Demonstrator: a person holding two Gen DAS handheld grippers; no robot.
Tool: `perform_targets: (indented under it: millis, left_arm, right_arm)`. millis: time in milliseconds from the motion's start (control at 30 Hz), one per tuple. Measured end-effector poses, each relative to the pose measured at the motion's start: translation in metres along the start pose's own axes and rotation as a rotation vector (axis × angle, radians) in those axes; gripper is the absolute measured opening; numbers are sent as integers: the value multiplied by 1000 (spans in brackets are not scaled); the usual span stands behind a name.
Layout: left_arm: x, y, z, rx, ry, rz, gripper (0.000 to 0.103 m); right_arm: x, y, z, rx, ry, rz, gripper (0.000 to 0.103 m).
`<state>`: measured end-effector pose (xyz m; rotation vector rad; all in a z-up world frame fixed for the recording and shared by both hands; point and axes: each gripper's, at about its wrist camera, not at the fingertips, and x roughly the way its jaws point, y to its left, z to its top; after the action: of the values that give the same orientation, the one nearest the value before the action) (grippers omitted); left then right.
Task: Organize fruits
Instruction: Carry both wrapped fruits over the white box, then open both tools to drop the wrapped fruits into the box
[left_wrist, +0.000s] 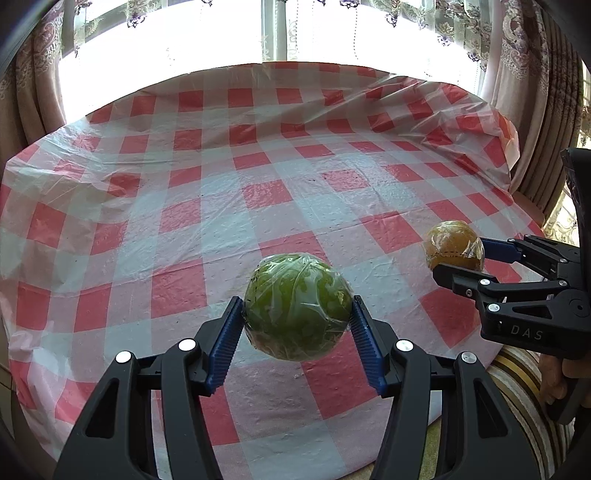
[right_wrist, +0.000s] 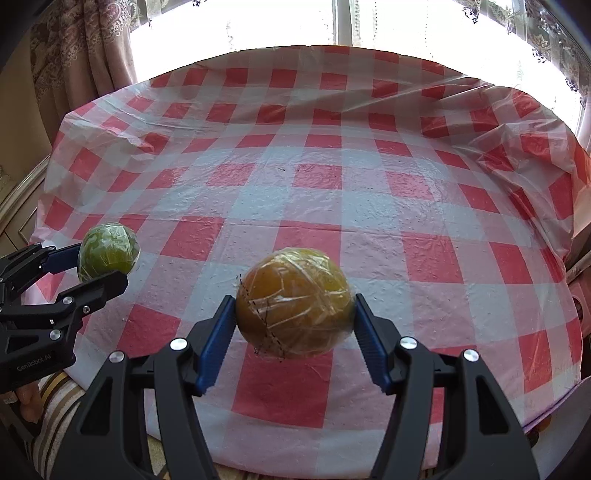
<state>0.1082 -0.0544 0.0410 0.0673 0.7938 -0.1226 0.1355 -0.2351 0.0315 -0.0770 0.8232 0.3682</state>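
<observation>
Worktop (left_wrist: 110, 206), covered by a red-and-white checked plastic cloth (right_wrist: 369, 206), fills most of both views; the cloth is wrinkled and bunched at the far right corner. Patterned curtains (left_wrist: 40, 74) hang at both sides of a bright window (left_wrist: 221, 33) behind the worktop.

Left hand-held gripper (left_wrist: 297, 314) is clenched on a green fruit (left_wrist: 297, 306). Both blue ribbed pads (left_wrist: 227, 343) press against opposite sides of the fruit. The green fruit is wrapped in clear film and is held above the near part of the worktop, not resting on it. In the right wrist view the same green fruit (right_wrist: 108, 253) appears at the left, between the fingers of the left hand-held gripper (right_wrist: 99, 266).

Right hand-held gripper (right_wrist: 295, 314) is clenched on an orange fruit (right_wrist: 293, 302), also wrapped in clear film, with a dashed dark line across its lower left face. The orange fruit is held above the near part of the worktop. In the left wrist view the orange fruit (left_wrist: 453, 245) sits to the right of the green fruit, well apart from it, between the fingers of the right hand-held gripper (left_wrist: 465, 258).
</observation>
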Motion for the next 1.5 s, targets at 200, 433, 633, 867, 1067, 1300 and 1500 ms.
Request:
perform_targets:
  millis: [200, 433, 633, 867, 1067, 1300, 1500]
  left_arm:
    - [-4, -24, 5, 35, -3, -29, 56]
    - [-5, -61, 10, 94, 2, -63, 56]
    - [-3, -97, 14, 150, 9, -103, 56]
    - [-2, -140, 17, 224, 16, -147, 56]
    - [0, -181, 17, 296, 27, -199, 56]
    - [5, -241, 8, 416, 53, -276, 56]
    - [7, -296, -9, 539, 92, -345, 56]
  right_arm:
    - [-19, -21, -16, 34, -8, -27, 63]
    - [-41, -50, -35, 76, -17, -50, 63]
    - [-60, -78, -51, 123, -30, -77, 63]
    - [-84, -123, -76, 178, -30, -142, 63]
    - [-105, -174, -105, 253, -15, -234, 63]
    - [-127, -232, -140, 346, 13, -340, 63]
    - [-132, -260, -163, 398, 39, -394, 63]
